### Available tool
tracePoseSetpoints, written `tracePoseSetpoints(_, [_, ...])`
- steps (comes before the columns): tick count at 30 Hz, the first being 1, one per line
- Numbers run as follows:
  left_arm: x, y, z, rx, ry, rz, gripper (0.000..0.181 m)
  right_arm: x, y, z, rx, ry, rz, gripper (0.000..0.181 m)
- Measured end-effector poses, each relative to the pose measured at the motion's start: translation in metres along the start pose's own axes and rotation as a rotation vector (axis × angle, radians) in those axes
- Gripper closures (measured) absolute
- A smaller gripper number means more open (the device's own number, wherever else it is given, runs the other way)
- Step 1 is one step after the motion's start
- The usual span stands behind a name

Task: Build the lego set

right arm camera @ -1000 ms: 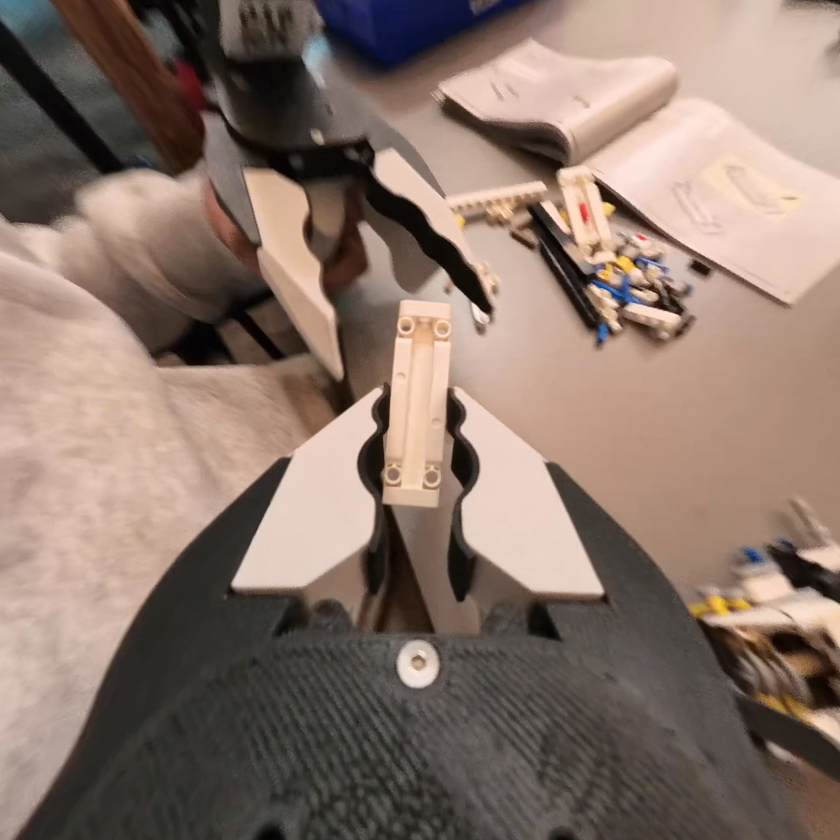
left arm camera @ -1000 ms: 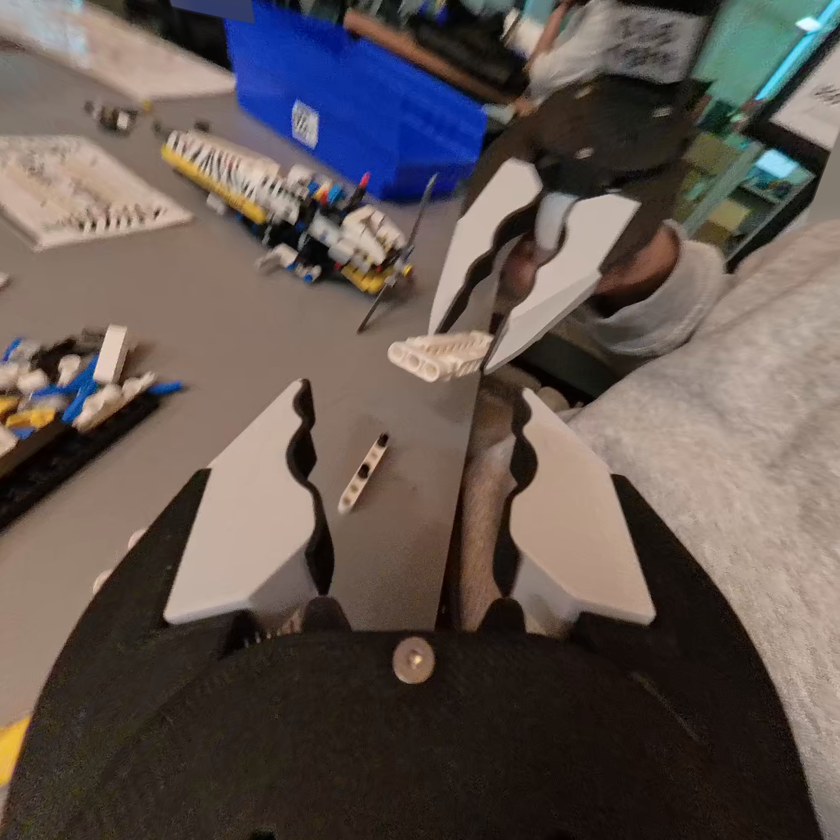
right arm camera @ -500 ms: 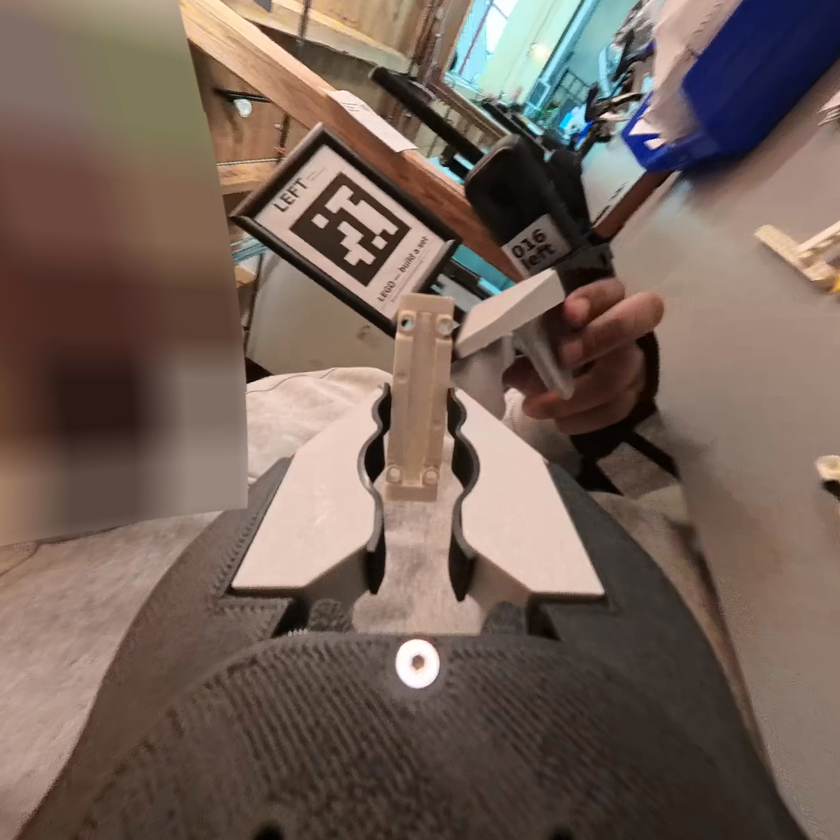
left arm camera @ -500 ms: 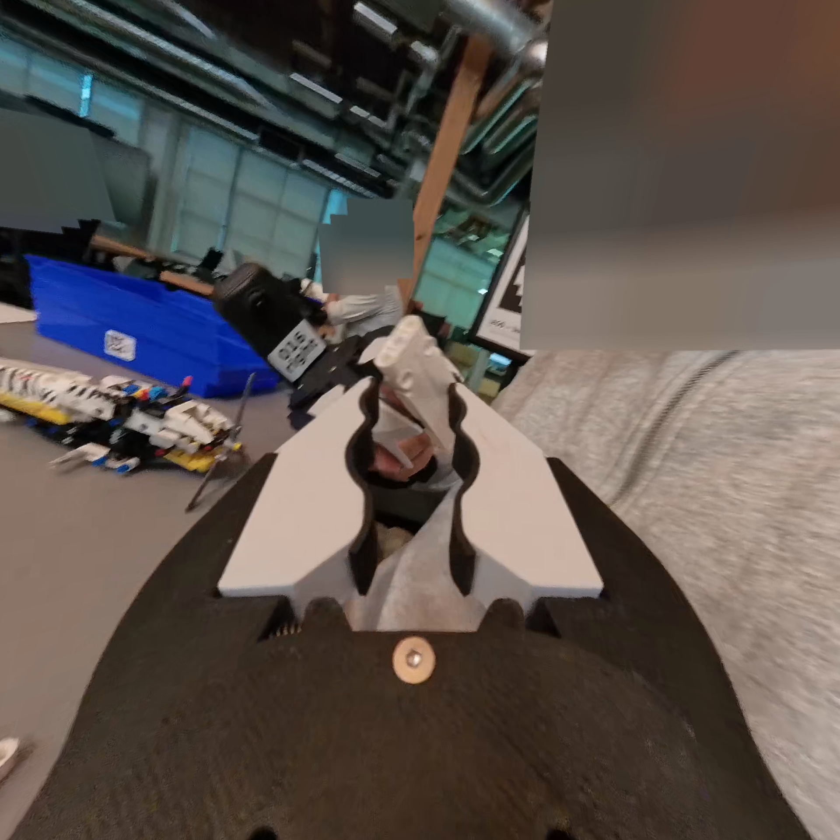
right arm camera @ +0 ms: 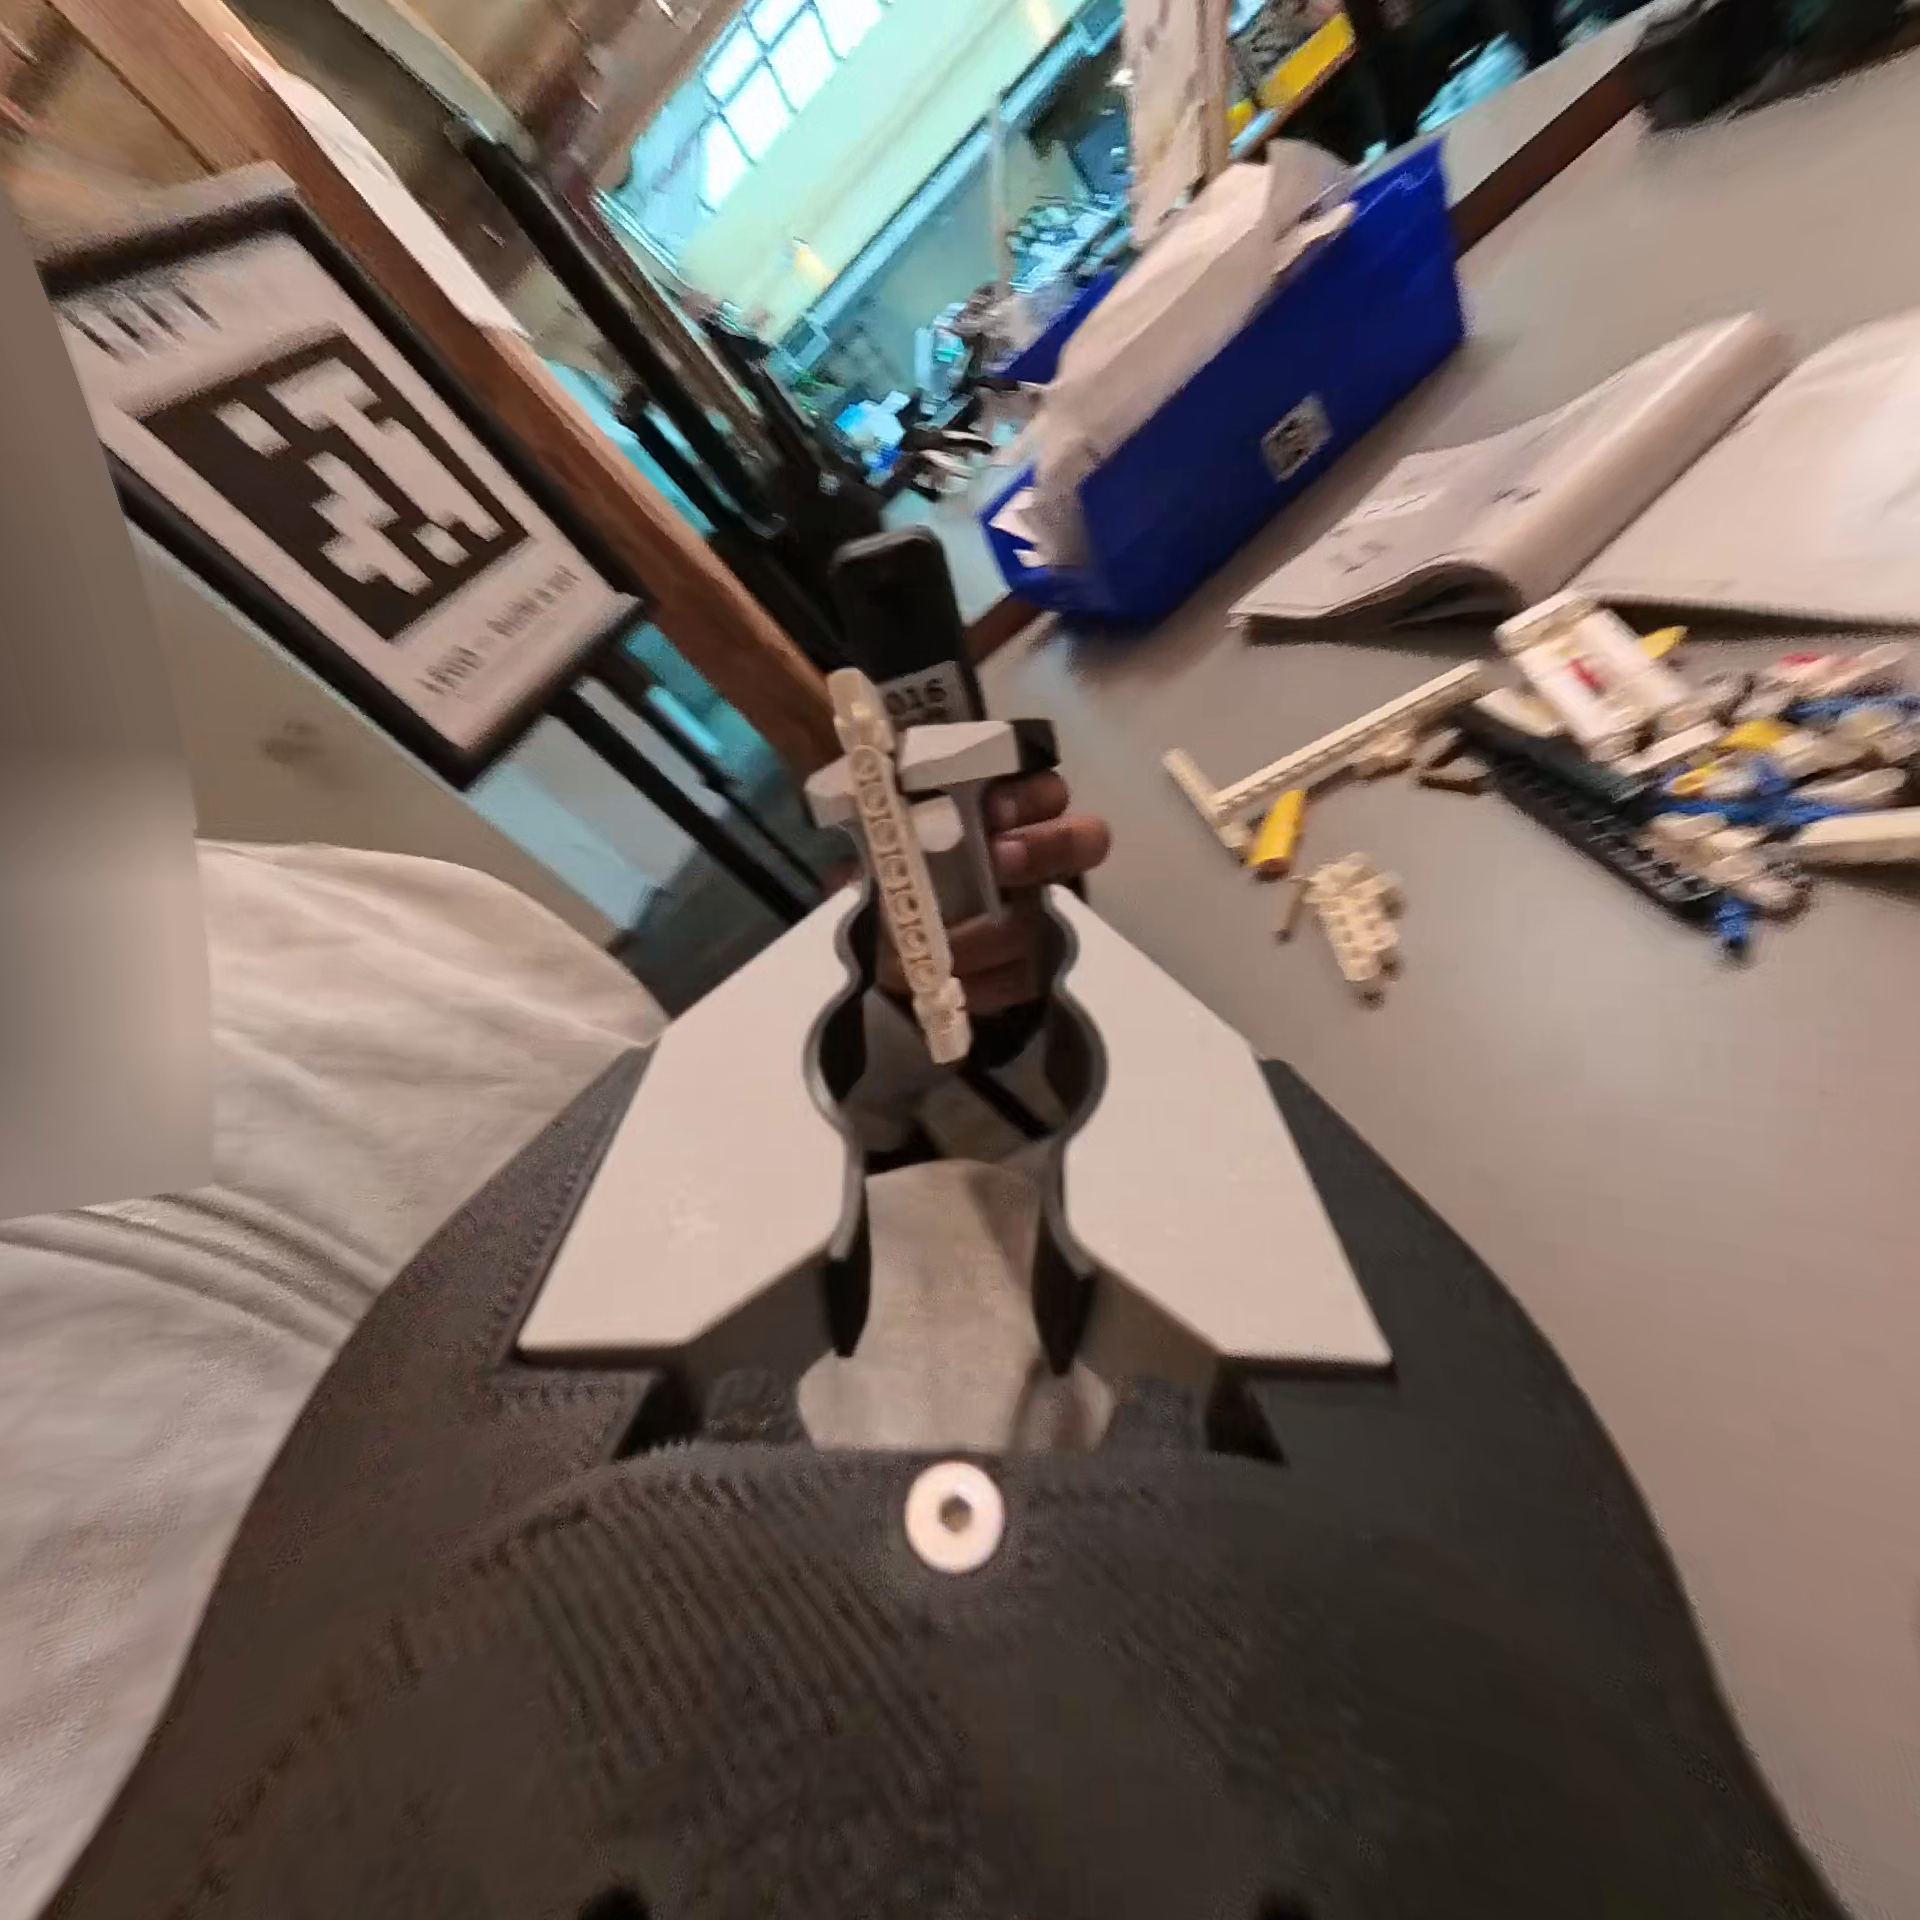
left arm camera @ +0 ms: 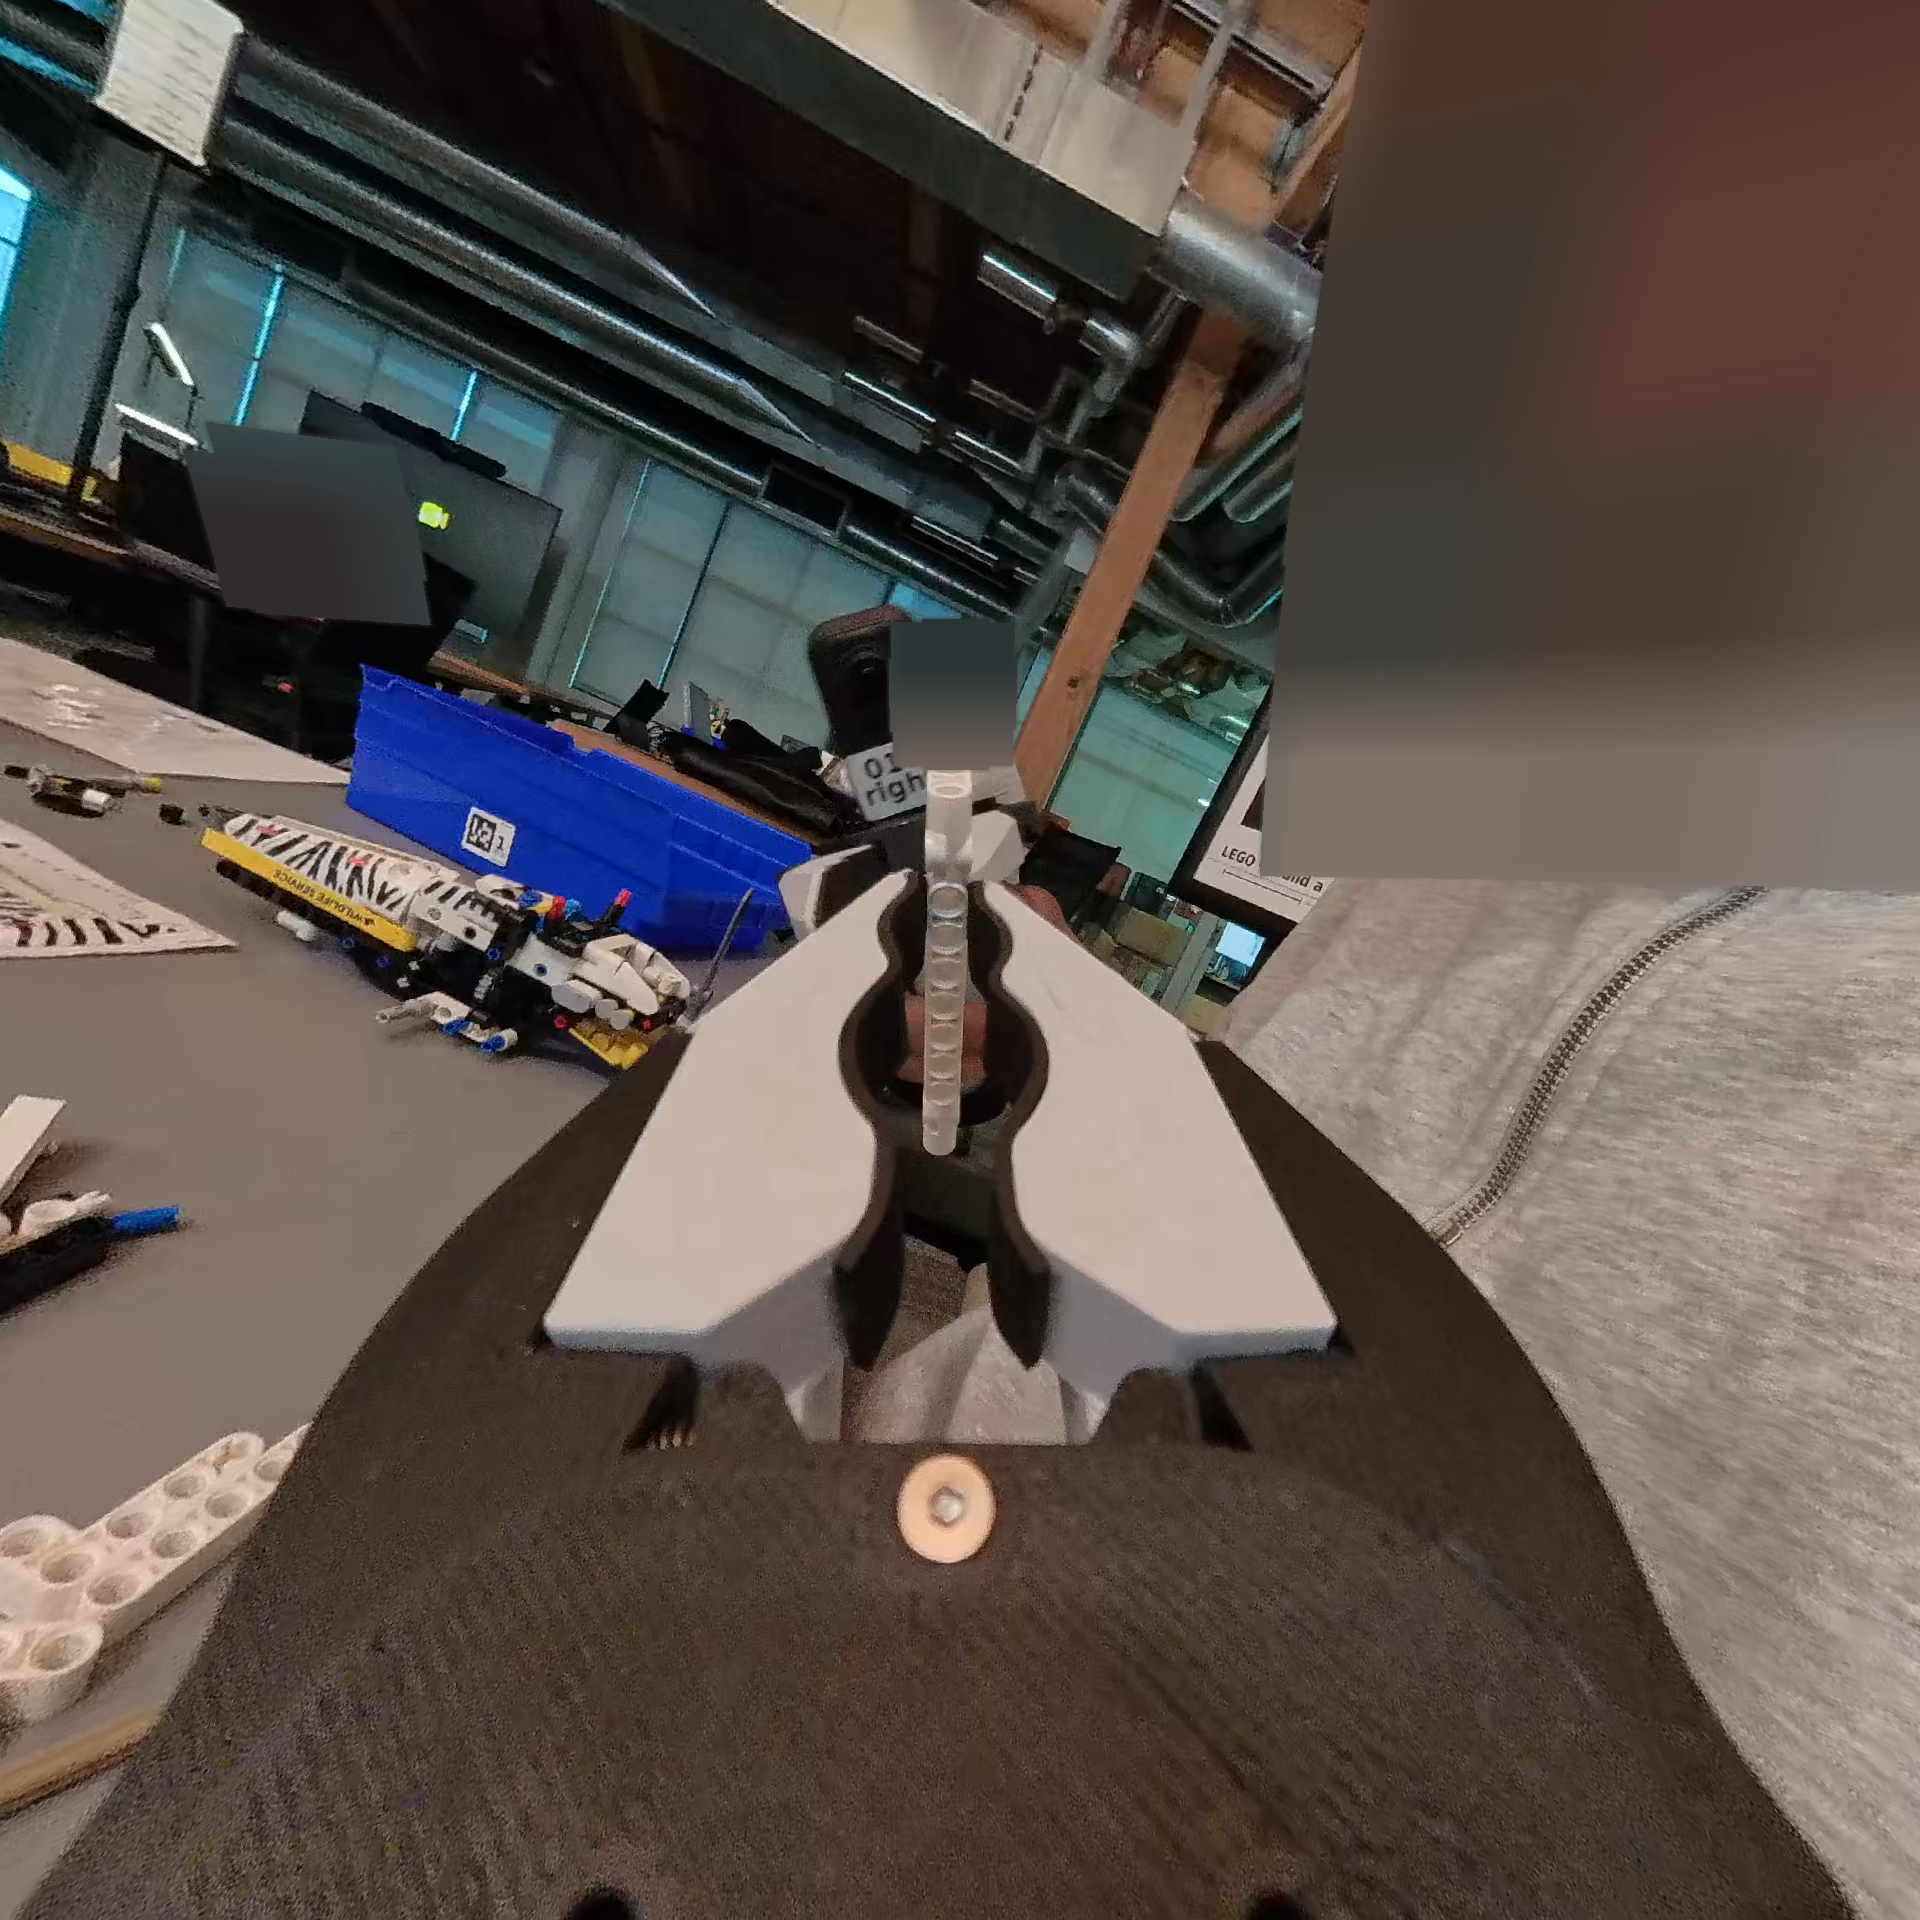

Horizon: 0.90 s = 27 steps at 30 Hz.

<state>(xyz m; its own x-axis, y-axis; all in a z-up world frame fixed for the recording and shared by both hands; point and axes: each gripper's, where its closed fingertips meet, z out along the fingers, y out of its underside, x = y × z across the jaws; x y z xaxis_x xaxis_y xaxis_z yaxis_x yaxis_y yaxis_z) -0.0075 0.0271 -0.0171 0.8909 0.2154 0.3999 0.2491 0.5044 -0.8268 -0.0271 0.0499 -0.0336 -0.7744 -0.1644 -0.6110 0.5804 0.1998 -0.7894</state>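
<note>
We see the left tool (left arm camera: 948,894) closed on a long white beam (left arm camera: 943,997) with a row of round holes. The beam stands almost upright between the tips, its lower end hanging in the oval gap behind them and its top rising clear above them. From the right wrist view the same beam (right arm camera: 906,873) leans slightly to the left, pinched by the left tool (right arm camera: 904,779), which a bare hand (right arm camera: 1029,862) holds up above the bench edge in front of a grey sweatshirt (left arm camera: 1558,1143).

The right tool (right arm camera: 951,920) has its fingers standing apart. The beam's lower end shows in the gap between their tips, and neither finger touches it (how far beyond the tips it sits, we cannot tell).

On the grey bench (left arm camera: 260,1143) a part-built model (left arm camera: 447,925) with zebra-striped panels and yellow edging lies just in front of a blue bin (left arm camera: 582,810). A flat white perforated piece (left arm camera: 94,1538) lies at the near left edge.

In the right wrist view an open instruction booklet (right arm camera: 1507,499) lies beside the bin, with a heap of loose pieces (right arm camera: 1662,769) in white, blue, black and yellow just in front of it.
</note>
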Motion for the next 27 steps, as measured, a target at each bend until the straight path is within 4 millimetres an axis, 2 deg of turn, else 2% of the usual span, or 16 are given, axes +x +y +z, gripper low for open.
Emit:
tracePoseSetpoints(5, [-0.012,0.004,-0.003,0.019,-0.014,-0.058,0.177,0.013,0.014,0.020,-0.096,0.131,-0.264,0.150])
tracePoseSetpoints(9, [-0.019,0.001,-0.004,0.029,-0.049,-0.061,0.177,0.018,0.024,0.034,-0.136,0.146,-0.357,0.156])
tracePoseSetpoints(12, [-0.026,0.003,-0.004,0.018,-0.097,-0.051,0.177,0.026,0.023,0.038,-0.138,0.177,-0.385,0.164])
tracePoseSetpoints(17, [-0.031,0.002,-0.003,0.016,-0.107,-0.083,0.177,0.017,0.009,0.038,-0.048,0.094,-0.348,0.172])
tracePoseSetpoints(22, [-0.031,-0.002,-0.006,0.044,-0.109,-0.086,0.178,0.017,0.007,0.044,-0.034,0.026,-0.282,0.175])
tracePoseSetpoints(27, [-0.034,-0.005,-0.008,0.070,-0.107,-0.123,0.176,0.018,0.003,0.046,-0.016,0.043,-0.283,0.176])
